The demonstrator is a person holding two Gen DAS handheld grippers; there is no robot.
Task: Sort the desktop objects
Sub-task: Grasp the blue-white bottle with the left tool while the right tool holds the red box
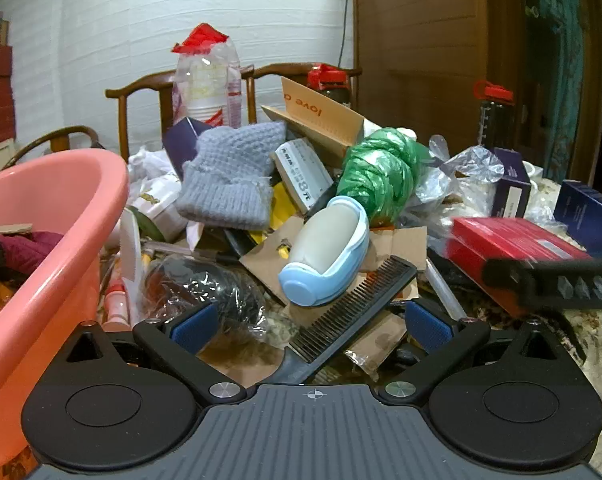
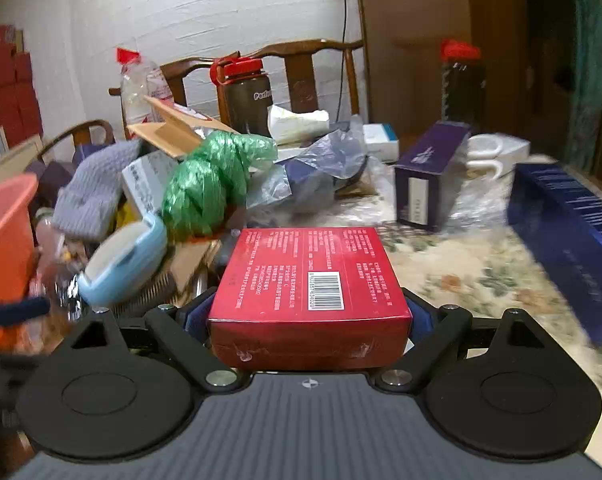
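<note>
My left gripper (image 1: 311, 326) is open over the pile, and a black comb (image 1: 357, 304) lies slantwise between its blue pads (image 1: 193, 328) without touching them. Just beyond the comb rests a light blue and white capsule-shaped case (image 1: 329, 252). My right gripper (image 2: 305, 316) is shut on a red box (image 2: 309, 276) with a barcode on top, both pads pressing its sides. In the left wrist view that red box (image 1: 509, 244) and the blurred right gripper finger (image 1: 561, 284) show at the right.
A pink plastic tub (image 1: 49, 216) stands at the left with dark red cloth inside. The pile holds a grey knit hat (image 1: 229, 176), a green plastic bundle (image 1: 381, 172) and cardboard. Dark blue boxes (image 2: 569, 240) and a purple box (image 2: 429, 180) stand on the floral tablecloth (image 2: 461, 272).
</note>
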